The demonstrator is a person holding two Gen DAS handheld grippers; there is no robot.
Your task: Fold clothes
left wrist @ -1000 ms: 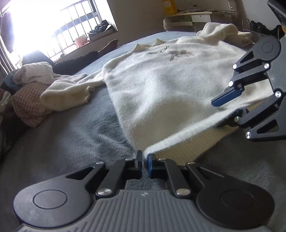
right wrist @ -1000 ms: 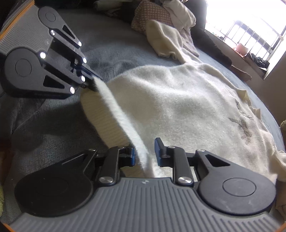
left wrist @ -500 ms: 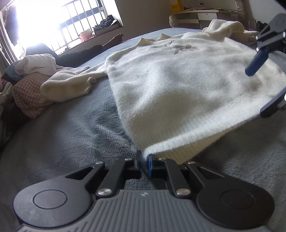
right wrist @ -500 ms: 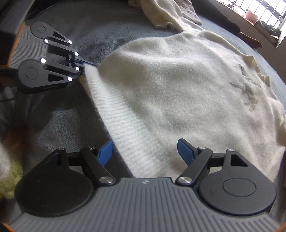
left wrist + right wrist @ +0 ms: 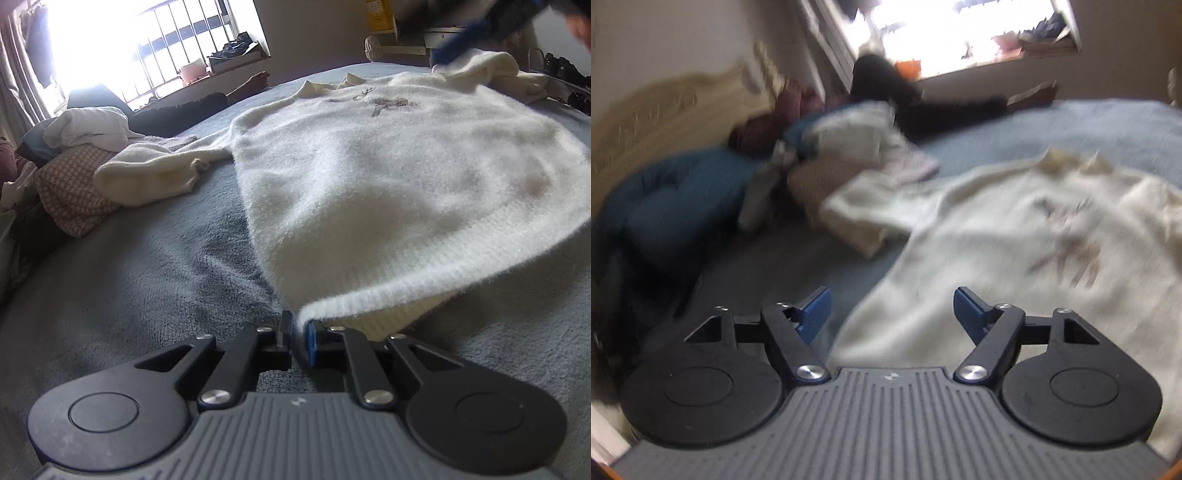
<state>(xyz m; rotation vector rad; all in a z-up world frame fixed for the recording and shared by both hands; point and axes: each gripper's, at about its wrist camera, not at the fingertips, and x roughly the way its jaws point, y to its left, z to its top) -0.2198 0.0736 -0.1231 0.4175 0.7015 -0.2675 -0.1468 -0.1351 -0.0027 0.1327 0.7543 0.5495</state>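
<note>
Two blue pads of the left gripper [image 5: 298, 338] pinch the near hem corner of the cream sweater [image 5: 388, 192], lifting that edge slightly off the grey blanket [image 5: 147, 280]. Nothing sits between the jaws of the right gripper [image 5: 892, 308], which stand apart and are closing above the sweater in a blurred view. Spread flat on the bed, the sweater has one sleeve [image 5: 147, 177] stretched toward a pile of clothes [image 5: 70, 173] near the bright window [image 5: 155, 40].
</note>
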